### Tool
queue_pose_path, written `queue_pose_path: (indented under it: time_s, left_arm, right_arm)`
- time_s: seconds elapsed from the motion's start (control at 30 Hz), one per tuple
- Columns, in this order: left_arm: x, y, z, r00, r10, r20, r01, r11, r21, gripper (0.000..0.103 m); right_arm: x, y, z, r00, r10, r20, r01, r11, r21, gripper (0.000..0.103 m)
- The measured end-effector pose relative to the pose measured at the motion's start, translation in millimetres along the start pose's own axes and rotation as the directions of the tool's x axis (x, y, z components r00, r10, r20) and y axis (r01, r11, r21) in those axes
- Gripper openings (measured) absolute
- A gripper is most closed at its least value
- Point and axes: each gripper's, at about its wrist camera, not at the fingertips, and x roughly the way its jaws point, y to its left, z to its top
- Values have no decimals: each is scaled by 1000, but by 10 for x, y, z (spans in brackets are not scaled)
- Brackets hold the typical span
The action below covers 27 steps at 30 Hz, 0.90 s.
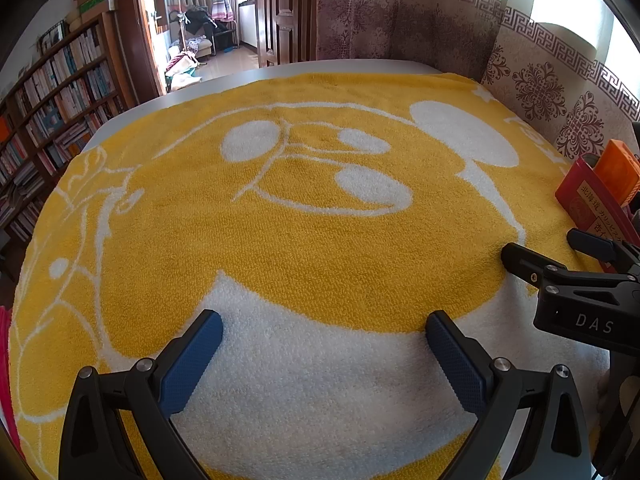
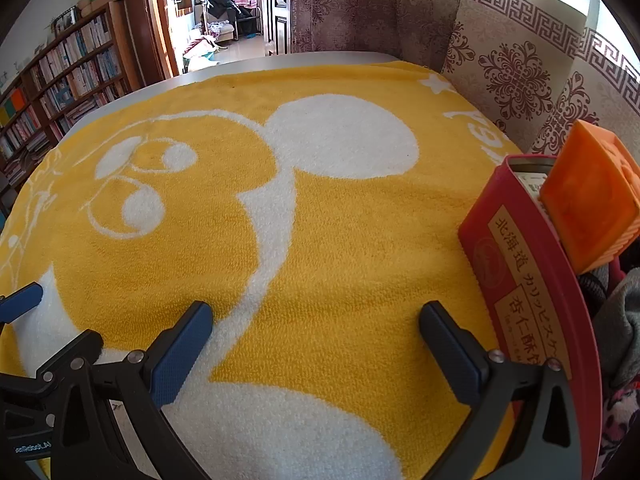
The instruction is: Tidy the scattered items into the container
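Both the left gripper (image 1: 324,334) and right gripper (image 2: 316,326) hover spread wide and empty over the yellow-and-white terry towel (image 2: 320,240). At right of frame, the red rectangular tin (image 2: 516,264) already holds an orange plastic block (image 2: 592,208); tidying looks finished, so nothing seems left to grasp

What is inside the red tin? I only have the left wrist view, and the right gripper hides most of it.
Observer: In the right wrist view, an orange block sticks up out of the red tin.
Operator: Anything else in there?
Observer: Grey fabric lies just past the rim, below the block.
Operator: Is that all?
Observer: Pink patterned fabric shows lower down; I cannot tell whether it is inside.
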Motion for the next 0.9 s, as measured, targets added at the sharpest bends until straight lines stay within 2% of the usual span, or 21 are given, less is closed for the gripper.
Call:
queue_pose_path:
  time_s: [0.9]
  left_arm:
    - [8, 5, 12, 1000, 0, 0, 0, 1000, -1, 103]
  right_arm:
    - [-3, -9, -7, 1000, 1, -1, -1, 1000, 3, 103]
